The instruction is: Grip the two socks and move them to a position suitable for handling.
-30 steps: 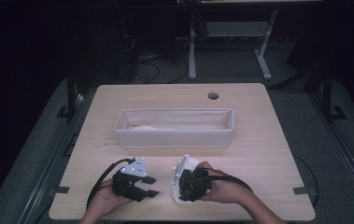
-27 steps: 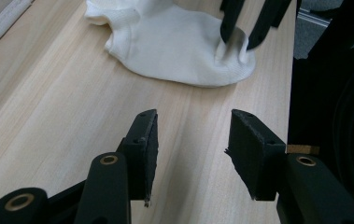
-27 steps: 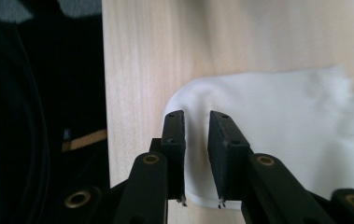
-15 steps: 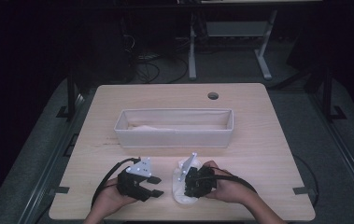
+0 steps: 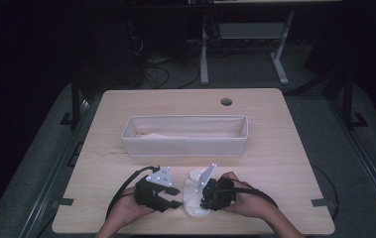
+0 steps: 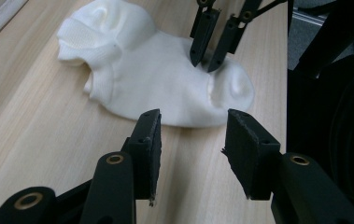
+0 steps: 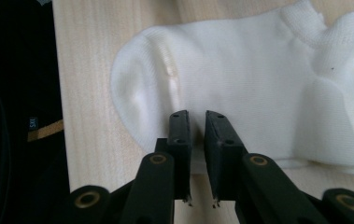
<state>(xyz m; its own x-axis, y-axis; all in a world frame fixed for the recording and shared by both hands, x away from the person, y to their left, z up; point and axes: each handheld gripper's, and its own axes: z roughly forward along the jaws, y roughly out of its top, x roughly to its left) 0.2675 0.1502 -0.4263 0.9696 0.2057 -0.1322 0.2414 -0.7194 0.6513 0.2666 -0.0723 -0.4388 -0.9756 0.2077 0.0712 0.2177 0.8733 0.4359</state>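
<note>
Down at the 6 o'clock edge of the table (image 5: 275, 148), right in front of me, lies a white sock (image 5: 194, 198), flat on the wood, between my two grippers. My right gripper (image 5: 206, 191) comes at it from the 3 o'clock side; in the right gripper view its jaws are nearly closed with just a thin slit between them, tips sitting on the sock's fabric near the rounded toe end. Looks like a pinch on a little ridge of cloth, though I can't tell how much is really caught. My left gripper (image 5: 174, 197) sits at the sock's 9 o'clock side with jaws spread wide, holding nothing; in the left gripper view its tips are just short of the sock's edge, not touching. The ribbed cuff end of the sock points toward 12 o'clock. Farther up toward 12 o'clock, mid-table, sits a long white bin (image 5: 185, 144) with something pale lying inside it.
</note>
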